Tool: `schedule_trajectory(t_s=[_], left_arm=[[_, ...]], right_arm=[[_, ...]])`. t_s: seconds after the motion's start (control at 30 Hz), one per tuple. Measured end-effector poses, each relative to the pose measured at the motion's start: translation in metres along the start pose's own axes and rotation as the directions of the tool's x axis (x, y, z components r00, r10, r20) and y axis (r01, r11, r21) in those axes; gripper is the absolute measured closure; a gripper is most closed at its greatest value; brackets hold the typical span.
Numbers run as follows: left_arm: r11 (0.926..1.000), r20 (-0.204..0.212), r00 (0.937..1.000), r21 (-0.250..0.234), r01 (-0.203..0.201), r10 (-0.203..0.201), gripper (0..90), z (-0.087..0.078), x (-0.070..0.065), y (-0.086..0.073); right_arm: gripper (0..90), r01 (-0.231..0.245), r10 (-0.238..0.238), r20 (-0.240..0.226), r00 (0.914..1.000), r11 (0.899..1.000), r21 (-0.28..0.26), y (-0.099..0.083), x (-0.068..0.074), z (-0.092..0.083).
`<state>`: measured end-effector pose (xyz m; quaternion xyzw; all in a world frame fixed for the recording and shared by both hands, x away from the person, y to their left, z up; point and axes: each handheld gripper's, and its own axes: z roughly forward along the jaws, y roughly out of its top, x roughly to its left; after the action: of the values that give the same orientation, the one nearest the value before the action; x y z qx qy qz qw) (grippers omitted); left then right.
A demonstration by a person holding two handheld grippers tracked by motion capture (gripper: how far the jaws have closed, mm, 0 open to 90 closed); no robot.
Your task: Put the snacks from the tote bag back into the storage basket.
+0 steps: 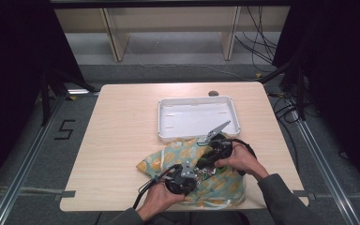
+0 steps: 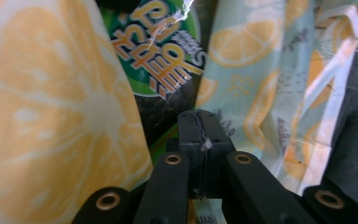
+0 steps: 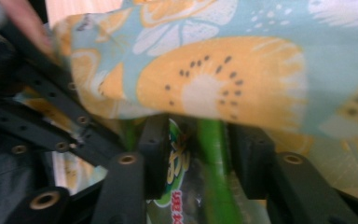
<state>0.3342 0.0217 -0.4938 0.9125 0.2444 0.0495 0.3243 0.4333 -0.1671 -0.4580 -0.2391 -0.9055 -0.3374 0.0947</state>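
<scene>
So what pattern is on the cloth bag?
Pale blue cloth bag with orange citrus slices, best in the right gripper view.

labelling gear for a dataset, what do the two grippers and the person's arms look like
Both grippers are black. The right gripper carries a grey three-cornered plate; the left gripper has a smaller grey plate. Black cables trail off them. Jaw arms show brass-coloured rivets. Dark grey sleeves.

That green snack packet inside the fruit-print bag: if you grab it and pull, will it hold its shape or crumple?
Probably crumple. The packet looks like thin, glossy film, so it should buckle between the right gripper jaws and may slip. It likely weighs little. The cloth bag hangs in soft folds, so it will likely drag along unless the shut left gripper pins its edge.
</scene>
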Motion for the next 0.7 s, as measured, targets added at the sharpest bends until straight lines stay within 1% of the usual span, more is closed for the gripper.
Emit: schedule_trajectory(t_s=[0.03, 0.07, 0.1, 0.13, 0.17, 0.2, 0.23, 0.27, 0.3, 0.33, 0.37, 0.4, 0.43, 0.47, 0.5, 0.53, 0.57, 0.6, 0.63, 0.67, 0.7], left_arm=[[1.0, -0.001, 1.0, -0.001, -0.003, 0.003, 88.8, 0.0, 0.0, 0.0], [0.9995, 0.0, 0.9997, 0.018, -0.025, 0.025, 88.7, -0.001, 0.001, 0.0], [0.9997, 0.001, 0.9997, 0.01, -0.022, 0.022, 88.6, -0.001, 0.001, 0.0], [0.9997, 0.001, 0.9998, 0.007, -0.022, 0.022, 88.1, -0.001, 0.0, 0.0], [0.9996, 0.001, 0.9997, 0.014, -0.026, 0.026, 88.1, -0.002, 0.0, 0.001], [0.9998, -0.002, 1.0, -0.018, 0.008, -0.008, 87.2, -0.002, -0.003, 0.001], [0.9994, 0.006, 0.9994, 0.006, -0.033, 0.033, 85.9, -0.006, -0.002, 0.002], [0.9997, 0.003, 0.9999, -0.02, -0.013, 0.013, 83.7, -0.008, -0.004, 0.003], [0.9991, 0.007, 0.9991, -0.012, -0.041, 0.041, 81.7, -0.012, -0.004, 0.005], [0.9987, 0.011, 0.9991, -0.03, -0.042, 0.042, 79.5, -0.017, -0.005, 0.006], [0.9983, 0.016, 0.9989, -0.039, -0.043, 0.044, 77.2, -0.022, -0.006, 0.008], [0.9976, 0.017, 0.999, -0.057, -0.039, 0.04, 73.9, -0.029, -0.008, 0.009], [0.9952, 0.013, 0.9995, -0.093, -0.029, 0.03, 72.2, -0.035, -0.011, 0.01], [0.9943, 0.013, 0.9987, -0.095, -0.048, 0.049, 70.7, -0.042, -0.012, 0.012], [0.9945, 0.021, 0.9977, -0.083, -0.063, 0.065, 68.7, -0.049, -0.012, 0.013], [0.9922, 0.008, 0.9979, -0.107, -0.063, 0.065, 67.4, -0.055, -0.013, 0.013], [0.9905, -0.007, 0.9988, -0.128, -0.05, 0.049, 66.8, -0.061, -0.014, 0.014], [0.9896, -0.02, 0.9981, -0.13, -0.061, 0.059, 65.7, -0.067, -0.013, 0.014], [0.9887, -0.027, 0.9981, -0.138, -0.058, 0.055, 64.3, -0.072, -0.012, 0.015], [0.9876, -0.043, 0.9979, -0.147, -0.055, 0.049, 61.7, -0.077, -0.01, 0.015], [0.9865, -0.052, 0.9979, -0.157, -0.045, 0.038, 60.3, -0.081, -0.009, 0.015]], right_arm=[[68.5, 0.002, -0.002, -0.014, 0.9999, 1.0, 0.0, 0.0, 0.0, -0.001], [69.2, -0.014, 0.014, -0.019, 0.9997, 1.0, 0.01, 0.0, 0.003, -0.001], [70.1, -0.007, 0.008, -0.039, 0.9992, 1.0, 0.017, 0.0, 0.003, -0.002], [72.1, 0.008, -0.007, -0.028, 0.9996, 1.0, 0.009, 0.0, 0.003, -0.003], [72.1, 0.008, -0.007, -0.028, 0.9996, 1.0, 0.009, 0.0, 0.003, -0.003], [73.6, 0.001, 0.0, -0.039, 0.9993, 1.0, 0.008, 0.0, 0.003, -0.004], [74.6, 0.001, -0.001, -0.057, 0.9984, 1.0, 0.007, 0.0, 0.004, -0.004], [75.1, 0.008, -0.007, -0.077, 0.997, 1.0, 0.007, 0.001, 0.004, -0.005], [75.3, -0.007, 0.008, -0.065, 0.9978, 1.0, 0.009, 0.0, 0.006, -0.006], [75.4, 0.001, -0.001, -0.057, 0.9984, 1.0, -0.004, 0.0, 0.007, -0.005], [75.5, 0.002, -0.001, -0.057, 0.9984, 1.0, 0.012, 0.0, 0.007, -0.007], [75.5, 0.007, -0.007, -0.056, 0.9984, 1.0, 0.011, 0.0, 0.007, -0.006], [75.5, 0.01, -0.009, -0.057, 0.9983, 1.0, 0.012, 0.0, 0.007, -0.007], [75.5, -0.011, 0.013, -0.061, 0.9981, 1.0, 0.028, 0.0, 0.009, -0.008], [75.5, 0.003, -0.001, -0.085, 0.9964, 1.0, 0.018, 0.0, 0.008, -0.007], [75.5, -0.003, 0.005, -0.083, 0.9965, 1.0, 0.021, 0.0, 0.008, -0.008], [75.5, 0.008, -0.007, -0.056, 0.9984, 1.0, 0.014, 0.0, 0.009, -0.009], [75.5, 0.006, -0.005, -0.056, 0.9984, 1.0, 0.017, 0.0, 0.009, -0.009], [75.5, 0.007, -0.006, -0.055, 0.9985, 1.0, 0.017, 0.0, 0.009, -0.009], [75.5, 0.008, -0.007, -0.055, 0.9984, 1.0, 0.017, 0.0, 0.009, -0.009], [75.5, 0.007, -0.006, -0.051, 0.9987, 1.0, 0.017, 0.0, 0.009, -0.009]])
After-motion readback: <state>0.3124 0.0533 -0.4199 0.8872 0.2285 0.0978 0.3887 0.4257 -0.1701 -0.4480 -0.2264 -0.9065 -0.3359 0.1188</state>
